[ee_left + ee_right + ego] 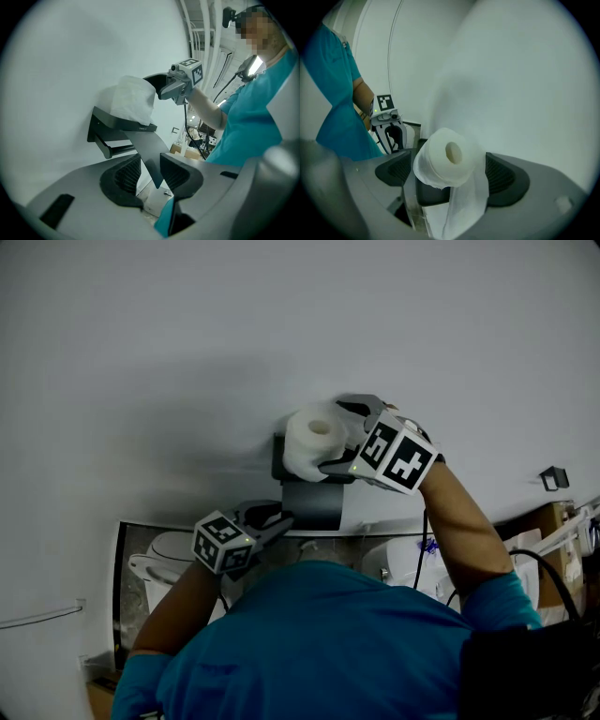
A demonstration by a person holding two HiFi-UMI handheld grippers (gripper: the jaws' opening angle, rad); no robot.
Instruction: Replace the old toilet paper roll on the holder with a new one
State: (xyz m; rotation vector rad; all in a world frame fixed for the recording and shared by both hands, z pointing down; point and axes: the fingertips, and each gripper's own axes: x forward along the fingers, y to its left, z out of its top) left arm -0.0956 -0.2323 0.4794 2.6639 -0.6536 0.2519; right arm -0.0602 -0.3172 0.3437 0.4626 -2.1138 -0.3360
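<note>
Fingers on toilet roll, loose tail underneath

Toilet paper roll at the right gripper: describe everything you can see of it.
The white toilet paper roll is soft, crinkled tissue wound round a pale hollow core, fairly full, with a loose tail hanging below. It lies on its side, core end facing the right gripper, whose jaws clasp its round flanks. Its underside looks to rest on the top shelf of the black wall holder.
</note>
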